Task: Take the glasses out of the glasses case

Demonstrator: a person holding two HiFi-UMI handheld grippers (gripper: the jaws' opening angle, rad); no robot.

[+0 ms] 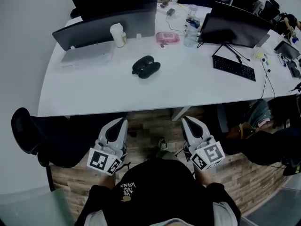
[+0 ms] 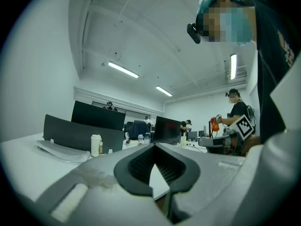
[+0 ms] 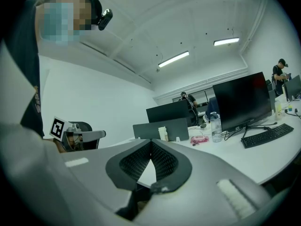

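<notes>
Before the desk (image 1: 89, 95), left gripper (image 1: 121, 122), right gripper (image 1: 187, 120) hover, seemingly closed.

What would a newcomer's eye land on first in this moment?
The black glasses case stands out, lying alone in the middle of the white table. Next come the left tool and right tool, both shut and empty, held low, short of the table's near edge.

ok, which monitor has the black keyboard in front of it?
The monitor at the table's right end: the black keyboard lies just before it.
</notes>
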